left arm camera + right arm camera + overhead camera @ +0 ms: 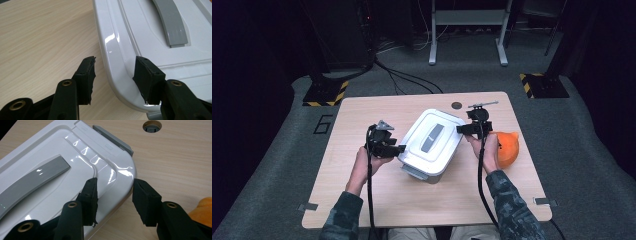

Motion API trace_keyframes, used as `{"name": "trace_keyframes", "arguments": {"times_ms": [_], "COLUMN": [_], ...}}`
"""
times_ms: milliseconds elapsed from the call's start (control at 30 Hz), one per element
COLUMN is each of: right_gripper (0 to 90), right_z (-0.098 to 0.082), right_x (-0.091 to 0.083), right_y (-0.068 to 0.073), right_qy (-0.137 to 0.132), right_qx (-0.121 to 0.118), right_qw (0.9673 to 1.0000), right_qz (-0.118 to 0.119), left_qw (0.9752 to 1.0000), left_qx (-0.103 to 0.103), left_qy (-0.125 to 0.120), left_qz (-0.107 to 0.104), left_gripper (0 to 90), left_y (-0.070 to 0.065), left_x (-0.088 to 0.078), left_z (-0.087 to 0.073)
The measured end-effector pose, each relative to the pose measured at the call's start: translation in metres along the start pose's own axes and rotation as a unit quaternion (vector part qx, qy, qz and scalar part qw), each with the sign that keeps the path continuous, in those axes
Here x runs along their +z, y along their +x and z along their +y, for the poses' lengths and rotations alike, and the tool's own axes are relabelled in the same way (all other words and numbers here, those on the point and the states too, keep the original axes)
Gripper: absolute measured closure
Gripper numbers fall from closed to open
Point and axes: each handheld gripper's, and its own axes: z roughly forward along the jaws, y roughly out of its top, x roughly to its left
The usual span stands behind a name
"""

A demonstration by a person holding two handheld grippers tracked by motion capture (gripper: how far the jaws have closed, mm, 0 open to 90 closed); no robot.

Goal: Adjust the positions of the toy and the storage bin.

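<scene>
My sleeves: camouflage cloth, both forearms coming up over the near edge of the tabletop (377,200)
Left gripper (398,149): in my left hand, aimed at the near-left edge of the white box (432,145)
Left gripper state: partly open; in the left gripper view one jaw stands over the bare wood, the other over the lid's rim, the curved edge running between them; I can't tell if a pad touches, and nothing is clamped
Right gripper (460,129): in my right hand, at the box's far-right corner
Right gripper state: partly open, straddling the rounded corner in the right gripper view, one jaw above the glossy lid (62,185), the other off beside the rim; no squeeze on it
White box: sits mid-tabletop, turned diagonally, lid on, grey handle (432,138) lying flat along the top, a grey latch (112,140) at its end
Orange thing (507,149): just beside my right hand, right of the box
Far side: round cable hole (456,105) in the tabletop beyond the box
</scene>
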Motion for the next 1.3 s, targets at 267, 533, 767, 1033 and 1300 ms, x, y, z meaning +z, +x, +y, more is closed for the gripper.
{"name": "trace_keyframes", "arguments": {"times_ms": [267, 533, 767, 1033, 1300], "right_gripper": [54.3, 53.8, 53.2, 50.0, 15.3], "right_z": [-0.007, -0.015, -0.022, -0.023, -0.029], "right_x": [-0.007, -0.014, -0.019, -0.017, -0.024], "right_y": [0.000, -0.001, -0.001, -0.005, -0.004], "right_qy": [-0.002, -0.007, -0.017, -0.022, -0.041], "right_qx": [0.000, 0.009, 0.003, -0.001, -0.022], "right_qw": [1.0000, 0.9999, 0.9999, 0.9997, 0.9988], "right_qz": [-0.005, -0.001, -0.002, 0.007, 0.019], "left_qw": [1.0000, 1.0000, 1.0000, 1.0000, 0.9996], "left_qx": [0.004, 0.005, 0.002, -0.003, -0.027], "left_qy": [0.004, 0.004, -0.001, 0.003, -0.004], "left_qz": [-0.002, -0.002, -0.003, 0.005, 0.009], "left_gripper": [50.8, 50.8, 50.5, 47.1, 24.1], "left_y": [0.002, 0.002, 0.002, 0.001, 0.004], "left_x": [0.001, 0.001, 0.001, 0.001, 0.005], "left_z": [0.002, 0.002, 0.001, 0.002, -0.003]}}
